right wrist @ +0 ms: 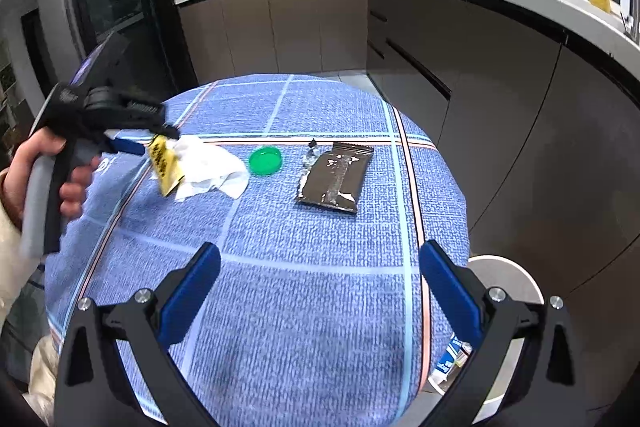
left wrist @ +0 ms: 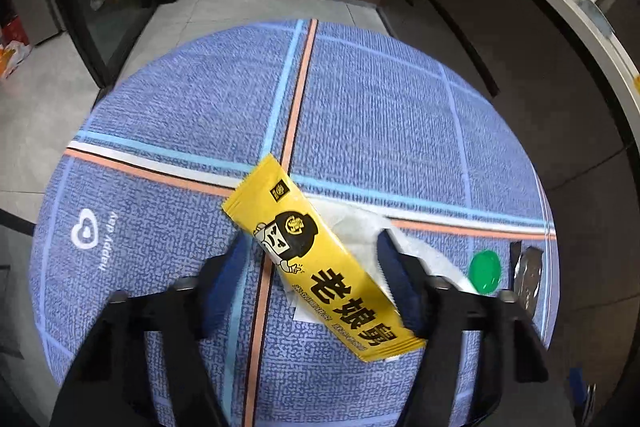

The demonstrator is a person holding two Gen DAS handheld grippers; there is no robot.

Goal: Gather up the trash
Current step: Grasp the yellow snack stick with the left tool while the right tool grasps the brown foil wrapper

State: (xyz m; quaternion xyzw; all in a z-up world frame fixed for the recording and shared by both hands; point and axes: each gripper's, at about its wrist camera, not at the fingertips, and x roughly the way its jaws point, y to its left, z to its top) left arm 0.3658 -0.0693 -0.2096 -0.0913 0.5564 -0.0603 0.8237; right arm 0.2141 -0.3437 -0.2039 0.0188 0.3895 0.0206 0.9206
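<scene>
The left camera looks steeply down, close over the table [left wrist: 168, 99]. The right camera looks from farther back. Both see the green lid [left wrist: 485, 271].

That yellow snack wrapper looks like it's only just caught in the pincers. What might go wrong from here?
Three things, as guesses. The yellow wrapper sits slantwise in the left gripper and may slip out. The white tissue lies right under it and could get dragged along or off the table. The green cap and dark foil packet lie close by, so a sweeping arm could knock them down.
</scene>
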